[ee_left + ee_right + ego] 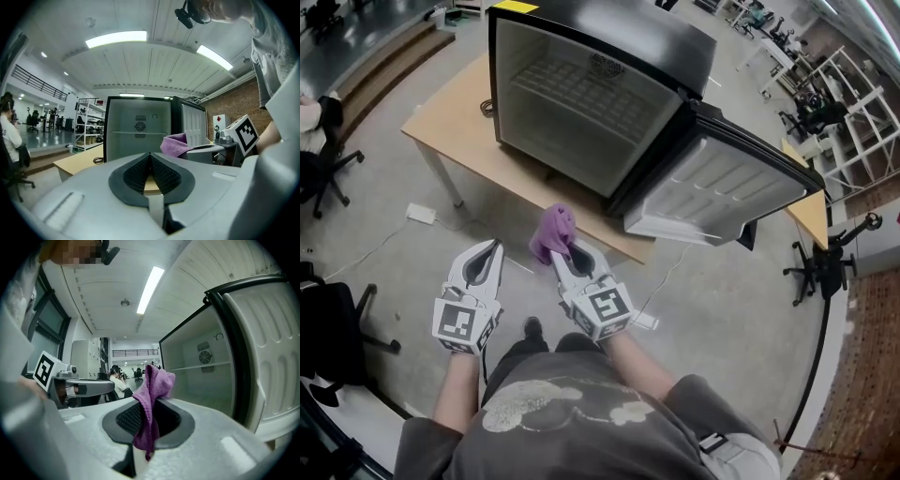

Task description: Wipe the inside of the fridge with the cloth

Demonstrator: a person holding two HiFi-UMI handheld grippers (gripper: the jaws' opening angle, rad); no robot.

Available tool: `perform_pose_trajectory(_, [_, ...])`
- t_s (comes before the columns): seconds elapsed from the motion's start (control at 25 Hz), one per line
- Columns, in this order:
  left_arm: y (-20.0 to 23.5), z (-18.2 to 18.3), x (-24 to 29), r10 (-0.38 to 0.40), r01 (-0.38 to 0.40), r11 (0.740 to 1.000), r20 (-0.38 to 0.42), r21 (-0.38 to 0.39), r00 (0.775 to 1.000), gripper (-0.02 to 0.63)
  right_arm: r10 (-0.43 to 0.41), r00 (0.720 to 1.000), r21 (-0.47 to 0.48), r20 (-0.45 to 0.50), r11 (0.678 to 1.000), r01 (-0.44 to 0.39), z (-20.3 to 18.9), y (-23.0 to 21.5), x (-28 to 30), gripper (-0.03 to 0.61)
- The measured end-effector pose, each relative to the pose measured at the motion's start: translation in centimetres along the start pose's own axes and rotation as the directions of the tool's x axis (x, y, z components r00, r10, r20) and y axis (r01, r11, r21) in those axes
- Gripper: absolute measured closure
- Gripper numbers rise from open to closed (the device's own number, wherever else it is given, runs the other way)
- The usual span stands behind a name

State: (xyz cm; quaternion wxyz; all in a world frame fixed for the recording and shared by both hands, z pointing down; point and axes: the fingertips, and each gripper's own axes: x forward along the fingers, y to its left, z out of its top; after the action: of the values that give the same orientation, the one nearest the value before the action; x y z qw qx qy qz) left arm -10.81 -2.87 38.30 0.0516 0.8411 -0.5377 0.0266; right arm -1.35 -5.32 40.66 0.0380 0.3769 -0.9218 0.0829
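One cloth [553, 230] — in the right tool [565, 255]

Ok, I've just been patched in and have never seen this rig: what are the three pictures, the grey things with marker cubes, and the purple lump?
There is no robot arm here: a person holds a hand-held two-jaw gripper in each hand. The head view looks down from a camera on the person's head. The other two cameras ride on the grippers and look along their jaws. The left gripper is shut and holds nothing. The right gripper is shut on the purple cloth, which hangs from its jaws. Ahead, a small black fridge stands on a wooden table, with its door open to the person's right. Wiping has not begun.
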Motion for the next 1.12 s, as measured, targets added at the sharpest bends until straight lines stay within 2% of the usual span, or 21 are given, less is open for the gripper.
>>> perform_pose_trajectory(0.4, [3.5,2.0,4.0,0.028,-0.028,1.000,0.012,0.013,1.000,0.596,-0.040,0.999,-0.004,0.029,0.999,0.040,2.5,-4.0,5.0,0.537])
perform_pose_trajectory(0.56, [4.6,3.1,6.0,0.069,-0.069,0.997,0.003,0.023,0.998,0.595,0.006,0.999,-0.010,0.035,1.000,-0.006,3.4,-4.9,7.4,0.537])
perform_pose_trajectory(0.84, [6.7,5.3,11.6,0.099,-0.100,0.994,0.021,0.035,0.995,0.595,0.073,0.997,-0.065,0.031,0.995,-0.070,5.7,-6.8,11.3,0.537])
perform_pose_trajectory(1.12, [9.0,7.5,15.0,0.125,-0.127,0.988,0.032,0.090,0.992,0.595,0.085,0.996,-0.098,0.037,0.992,-0.081,8.5,-8.0,16.0,0.537])
